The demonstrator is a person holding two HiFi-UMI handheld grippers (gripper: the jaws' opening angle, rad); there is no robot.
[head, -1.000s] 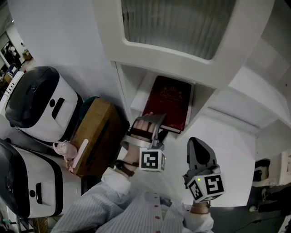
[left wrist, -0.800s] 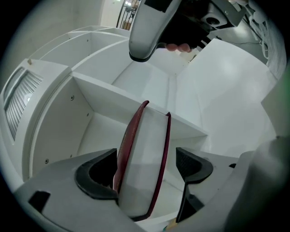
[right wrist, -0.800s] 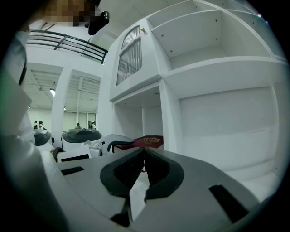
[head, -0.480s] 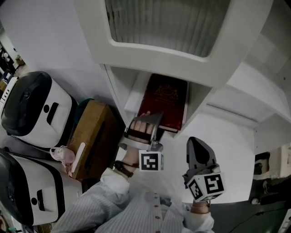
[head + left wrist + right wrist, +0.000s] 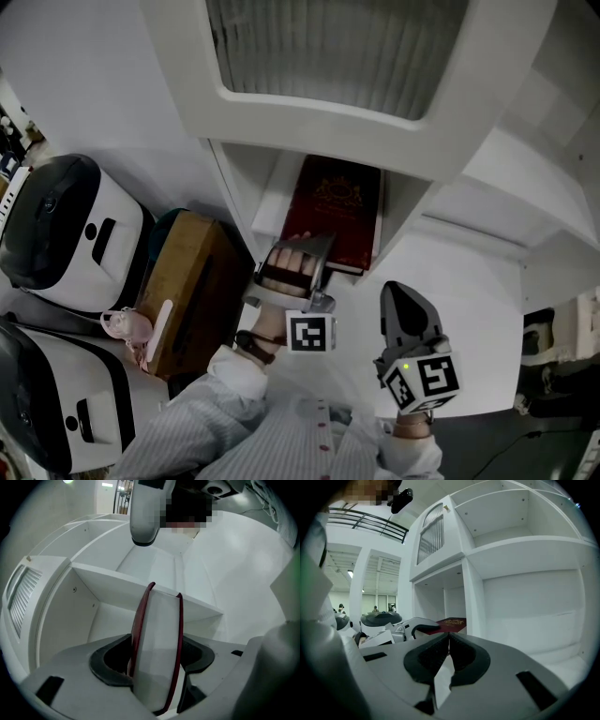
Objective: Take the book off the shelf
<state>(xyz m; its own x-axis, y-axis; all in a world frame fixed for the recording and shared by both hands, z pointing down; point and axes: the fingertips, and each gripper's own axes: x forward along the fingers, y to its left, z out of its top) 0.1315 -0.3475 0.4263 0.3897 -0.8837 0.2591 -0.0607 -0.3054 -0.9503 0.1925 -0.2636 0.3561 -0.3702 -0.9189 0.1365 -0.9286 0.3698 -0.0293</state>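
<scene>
1. Since 1 second earlier, the left gripper's [image 5: 306, 246] jaws had been closing, and now clamped the red book [image 5: 335, 211].
2. The book lay in the shelf [image 5: 270, 195] at frame centre.
3. The right gripper [image 5: 400, 292], lower right, was closed and empty.

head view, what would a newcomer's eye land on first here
The dark red book stands out most, lying flat in the white shelf at the top middle. The left gripper is at the book's near edge; its jaws have just been closing with the book between them, pads on both covers. The right gripper hangs shut and empty just below and to the right.
</scene>
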